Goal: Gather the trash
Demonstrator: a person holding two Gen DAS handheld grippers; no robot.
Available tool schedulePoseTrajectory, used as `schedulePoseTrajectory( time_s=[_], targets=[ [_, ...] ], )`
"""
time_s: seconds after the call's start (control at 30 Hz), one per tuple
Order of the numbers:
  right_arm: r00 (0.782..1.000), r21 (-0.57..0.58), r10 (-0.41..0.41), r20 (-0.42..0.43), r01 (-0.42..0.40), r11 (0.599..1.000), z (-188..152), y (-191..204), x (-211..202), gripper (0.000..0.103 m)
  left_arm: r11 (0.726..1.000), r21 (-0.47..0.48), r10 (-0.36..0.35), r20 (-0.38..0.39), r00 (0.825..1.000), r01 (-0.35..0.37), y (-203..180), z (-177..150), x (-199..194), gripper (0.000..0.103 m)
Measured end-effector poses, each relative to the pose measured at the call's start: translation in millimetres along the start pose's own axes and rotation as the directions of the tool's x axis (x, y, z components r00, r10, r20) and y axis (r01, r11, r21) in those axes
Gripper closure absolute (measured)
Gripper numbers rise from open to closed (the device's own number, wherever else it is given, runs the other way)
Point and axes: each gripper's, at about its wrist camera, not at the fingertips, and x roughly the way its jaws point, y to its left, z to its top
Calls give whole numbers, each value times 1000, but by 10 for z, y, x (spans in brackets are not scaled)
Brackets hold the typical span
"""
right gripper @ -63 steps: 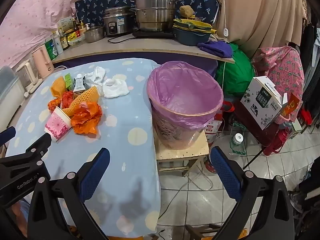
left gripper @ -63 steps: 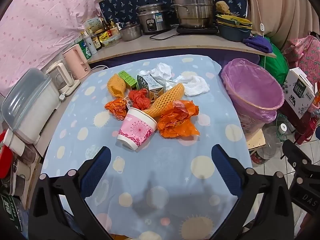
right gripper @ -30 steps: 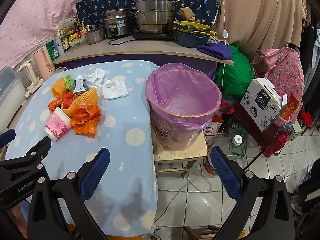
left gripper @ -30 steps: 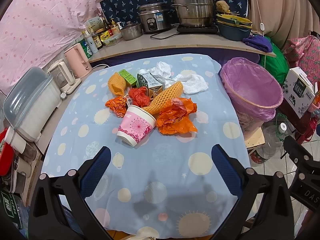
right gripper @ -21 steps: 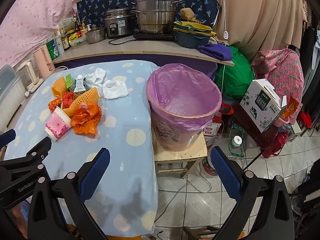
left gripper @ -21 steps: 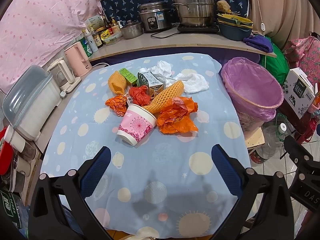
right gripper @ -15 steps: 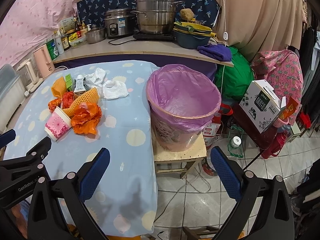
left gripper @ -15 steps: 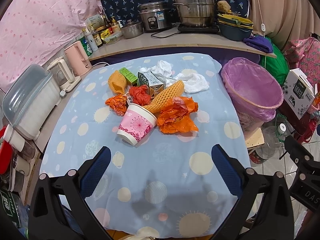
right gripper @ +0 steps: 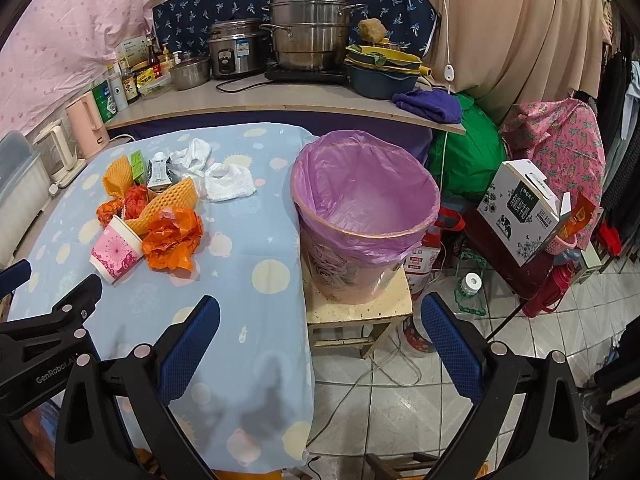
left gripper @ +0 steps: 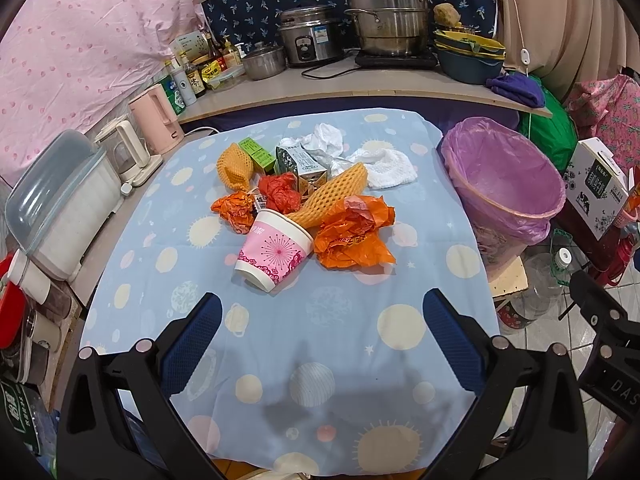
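A heap of trash lies mid-table: a tipped pink paper cup, a crumpled orange plastic bag, a yellow foam net, red and orange wrappers, a milk carton and white tissues. A bin with a purple liner stands on a stool right of the table. My left gripper is open and empty, short of the cup. My right gripper is open and empty, over the table's right edge near the bin.
The table wears a blue dotted cloth. Kettles and a white appliance line its left side. A counter with pots runs behind. A carton box, bottles and bags crowd the floor on the right.
Both views have drifted slightly, the left one pulling back a little from the table. The trash and the bin have not moved. Both grippers stay open.
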Motion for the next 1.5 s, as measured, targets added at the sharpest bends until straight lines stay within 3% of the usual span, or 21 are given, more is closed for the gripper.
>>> schedulePoseTrajectory(
  time_s=[1.5],
  targets=[
    [1000,5,-5,-2,5,1000,-7,-55,39,6,1000,0,-6,-2,1000,6,-19,-4,-14,7]
  ],
)
